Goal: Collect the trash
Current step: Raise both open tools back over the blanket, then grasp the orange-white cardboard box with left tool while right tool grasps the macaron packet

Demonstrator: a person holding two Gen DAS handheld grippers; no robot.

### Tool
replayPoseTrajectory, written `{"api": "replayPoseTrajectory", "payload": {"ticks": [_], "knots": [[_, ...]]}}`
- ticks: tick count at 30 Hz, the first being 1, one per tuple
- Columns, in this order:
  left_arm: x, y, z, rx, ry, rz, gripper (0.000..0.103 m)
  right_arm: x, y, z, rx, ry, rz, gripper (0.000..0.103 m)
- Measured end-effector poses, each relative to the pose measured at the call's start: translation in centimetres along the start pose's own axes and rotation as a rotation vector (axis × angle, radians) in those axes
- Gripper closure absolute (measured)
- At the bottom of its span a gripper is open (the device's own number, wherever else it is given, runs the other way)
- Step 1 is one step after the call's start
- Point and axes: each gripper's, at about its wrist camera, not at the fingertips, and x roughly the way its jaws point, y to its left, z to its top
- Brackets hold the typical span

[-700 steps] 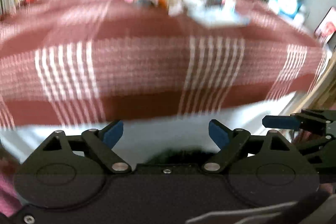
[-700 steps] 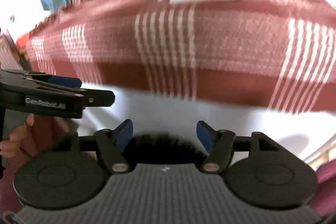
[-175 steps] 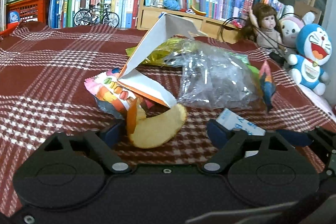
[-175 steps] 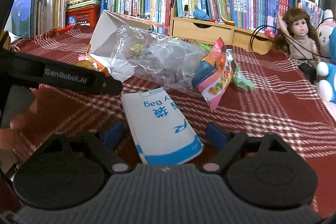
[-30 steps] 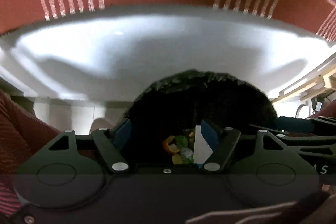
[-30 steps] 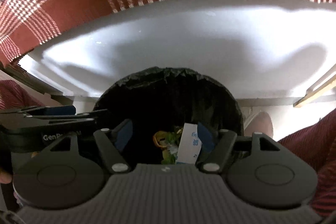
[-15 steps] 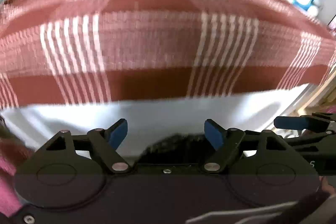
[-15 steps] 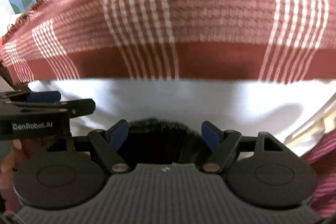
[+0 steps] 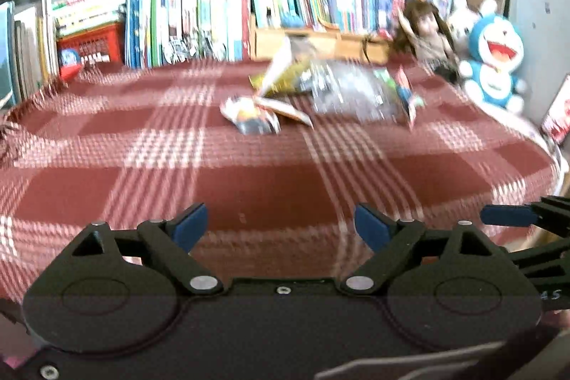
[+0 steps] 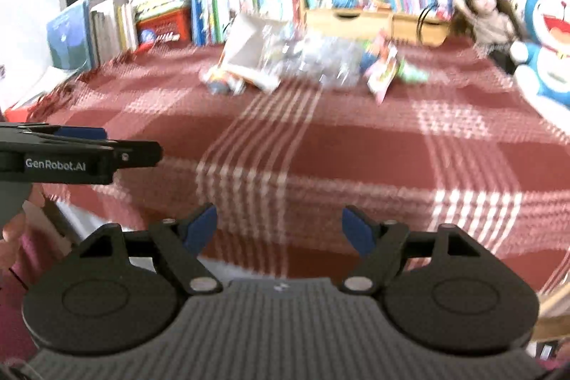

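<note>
Cloth: red-and-white plaid tablecloth (image 9: 199, 166) covers the whole table top; both views are blurred by motion.
Left gripper: black hand-held left gripper with blue pads (image 9: 276, 227) has jaws standing wide, having just been opening further, with nothing between them but bare cloth beyond.
Right gripper: black hand-held right gripper with blue pads and a ribbed grey body (image 10: 279, 227) is also spread wide and carries nothing.
What changed: a second ago both cameras looked down into a black-lined bin with a white-and-blue paper bag and small scraps lying inside; now the bin is out of both views and the table top fills them. The curved orange-yellow peel and the paper bag, which lay close in front of the jaws some seconds ago, are gone from the cloth.
Remaining trash: a heap well beyond both grippers, near the far side of the table: crumpled clear plastic bag (image 9: 351, 93), open white cardboard box (image 10: 247, 50), colourful snack wrapper (image 9: 251, 116) and pink printed packet (image 10: 383, 73), all close together.
Not trash, in my judgement: the long-haired doll (image 10: 486, 13) and blue-and-white plush cat toy (image 9: 495, 66) at the right, and the row of books (image 9: 221, 16) behind.
Meaning for the task: one drop seems finished, and the heap likely calls for another reach forward.
</note>
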Motion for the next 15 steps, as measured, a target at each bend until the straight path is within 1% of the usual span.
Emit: {"api": "replayPoseTrajectory", "payload": {"ticks": [5, 7, 11, 15], "knots": [[2.7, 1.4, 2.7, -0.043, -0.041, 0.013, 0.014, 0.9, -2.0, 2.6, 0.03, -0.086, -0.046, 0.018], [3.8, 2.1, 3.7, -0.071, -0.058, 0.005, 0.014, 1.5, -3.1, 3.8, 0.057, -0.109, -0.052, 0.021], [6.1, 3.4, 6.1, -0.13, -0.103, 0.0, 0.015, 2.7, -5.5, 6.1, 0.122, -0.138, -0.073, 0.025], [8.7, 3.5, 8.6, -0.103, -0.137, 0.029, 0.019, 4.0, -7.9, 8.1, 0.193, -0.156, -0.081, 0.027]]}}
